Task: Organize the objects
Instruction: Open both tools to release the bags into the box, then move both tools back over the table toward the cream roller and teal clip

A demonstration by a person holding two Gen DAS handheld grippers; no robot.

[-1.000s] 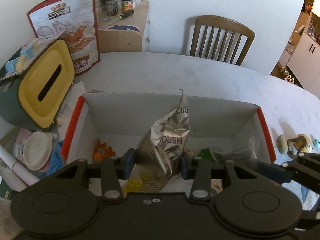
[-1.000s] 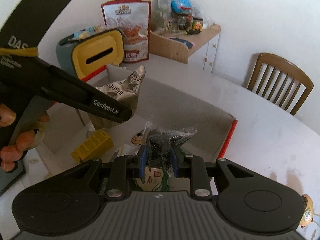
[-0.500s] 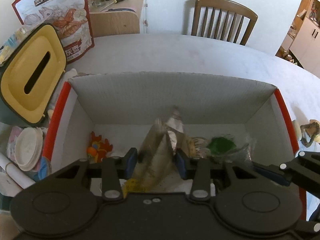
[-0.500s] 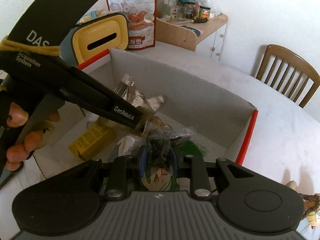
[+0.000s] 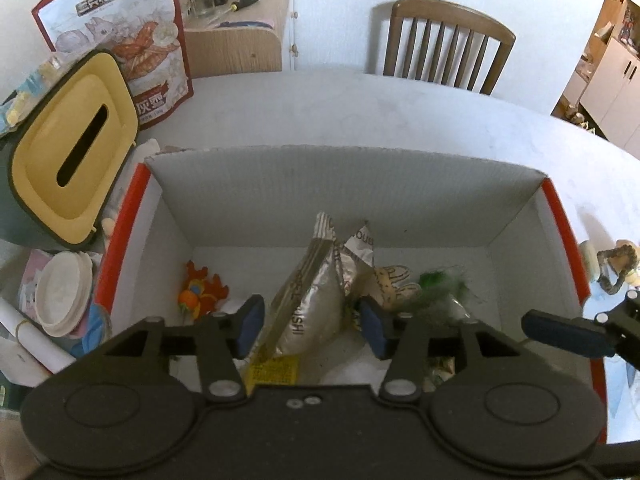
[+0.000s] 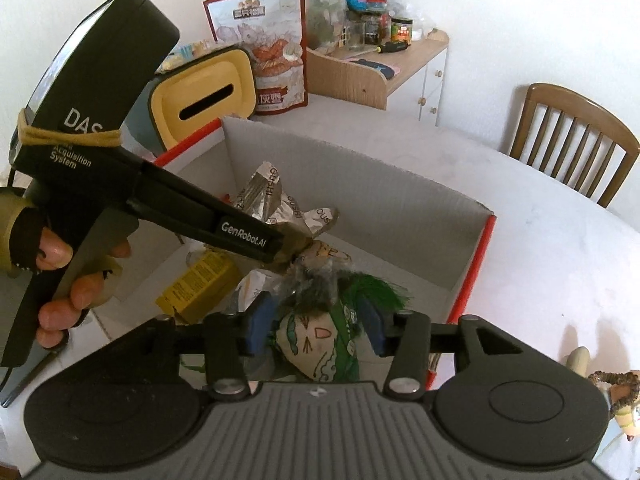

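A white cardboard box (image 5: 360,184) with red edges lies open on the table. A silver foil bag (image 5: 308,308) leans on the box floor between the pads of my left gripper (image 5: 312,326), which is open with gaps on both sides. My right gripper (image 6: 314,324) is open over a clear packet of dark and green stuff (image 6: 316,284) and a cloth pouch with a drawn face (image 6: 316,344). Neither touches its pads. A yellow carton (image 6: 200,284) and an orange toy (image 5: 200,292) also lie in the box. A gloved hand holds the left gripper body (image 6: 240,236).
A yellow-lidded tissue holder (image 5: 68,160) and a tall red snack pouch (image 5: 132,40) stand left of the box. White lids (image 5: 60,296) are stacked at the near left. Small figurines (image 5: 616,264) sit right of the box. A wooden chair (image 5: 444,44) and a jar-laden cabinet (image 5: 240,12) are behind.
Both grippers lowered into the box and their jaws spread. The silver bag and the clear packet left the pads and now rest on the box floor.
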